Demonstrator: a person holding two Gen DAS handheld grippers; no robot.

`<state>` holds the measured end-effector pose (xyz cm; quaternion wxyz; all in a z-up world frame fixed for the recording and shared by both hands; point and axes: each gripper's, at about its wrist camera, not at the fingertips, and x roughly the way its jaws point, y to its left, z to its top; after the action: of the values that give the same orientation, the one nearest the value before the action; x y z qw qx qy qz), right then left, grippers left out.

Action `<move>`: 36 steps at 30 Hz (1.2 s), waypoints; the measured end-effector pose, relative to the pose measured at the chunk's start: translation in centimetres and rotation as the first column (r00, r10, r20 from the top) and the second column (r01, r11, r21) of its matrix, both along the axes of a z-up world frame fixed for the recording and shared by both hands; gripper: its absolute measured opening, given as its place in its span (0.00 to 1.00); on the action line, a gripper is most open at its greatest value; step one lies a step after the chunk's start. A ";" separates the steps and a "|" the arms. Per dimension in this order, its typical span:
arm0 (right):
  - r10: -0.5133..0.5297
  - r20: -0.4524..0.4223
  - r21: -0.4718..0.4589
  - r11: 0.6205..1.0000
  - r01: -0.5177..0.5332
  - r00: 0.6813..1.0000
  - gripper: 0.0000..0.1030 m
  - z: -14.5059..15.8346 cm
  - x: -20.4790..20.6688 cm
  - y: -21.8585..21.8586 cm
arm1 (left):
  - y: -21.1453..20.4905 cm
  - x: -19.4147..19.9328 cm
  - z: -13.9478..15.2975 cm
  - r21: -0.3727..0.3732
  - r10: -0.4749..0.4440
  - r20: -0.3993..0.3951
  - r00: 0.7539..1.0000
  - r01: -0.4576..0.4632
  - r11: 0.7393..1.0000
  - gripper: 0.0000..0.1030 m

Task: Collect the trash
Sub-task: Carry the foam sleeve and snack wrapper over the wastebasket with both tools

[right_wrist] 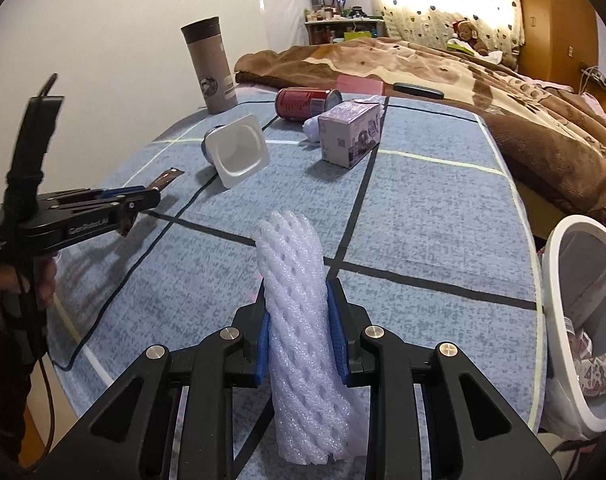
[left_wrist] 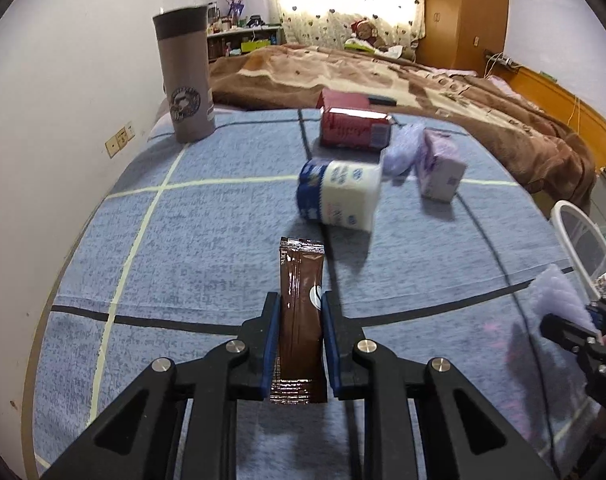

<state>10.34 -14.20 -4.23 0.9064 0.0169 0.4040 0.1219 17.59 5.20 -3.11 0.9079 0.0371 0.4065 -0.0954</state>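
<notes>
My left gripper (left_wrist: 301, 300) is shut on a brown sachet (left_wrist: 301, 300), which stands up between the blue pads above the blue cloth. From the right wrist view the same gripper (right_wrist: 153, 196) shows at the left with the sachet (right_wrist: 165, 178) poking out. A white foam net sleeve (right_wrist: 297, 312) is clamped in my right gripper (right_wrist: 297, 286), and that sleeve (left_wrist: 559, 292) appears at the right edge of the left wrist view. A yoghurt cup (left_wrist: 341, 196) lies on its side, with a red can (left_wrist: 353, 128), a purple carton (left_wrist: 439, 168) and more foam net (left_wrist: 401, 148) behind it.
A white bin (right_wrist: 559, 320) with trash inside stands at the table's right edge. A tall grey tumbler (left_wrist: 187, 76) is upright at the far left corner. A bed with a brown blanket (left_wrist: 423, 76) lies beyond the table. A hand (right_wrist: 19, 284) holds the left gripper's handle.
</notes>
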 end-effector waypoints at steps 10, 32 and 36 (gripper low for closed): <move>-0.044 0.033 0.023 0.999 0.043 0.999 0.25 0.9 -0.2 -1.7 | -2.7 -2.0 2.5 -0.046 -0.057 0.053 0.997 0.059 0.997 0.21; -0.234 0.123 0.071 0.971 0.227 0.964 0.25 3.1 -2.4 -9.2 | -14.1 -4.2 5.9 -0.077 -0.259 0.125 0.958 0.270 0.960 0.21; -0.273 0.130 0.076 0.961 0.265 0.953 0.25 3.4 -2.9 -11.1 | -16.8 -4.3 6.0 -0.085 -0.297 0.124 0.947 0.308 0.948 0.21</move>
<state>7.48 -25.30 -0.85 0.9397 0.0895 0.3301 0.0098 13.32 -11.63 2.92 0.9041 0.0571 0.3401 -0.2524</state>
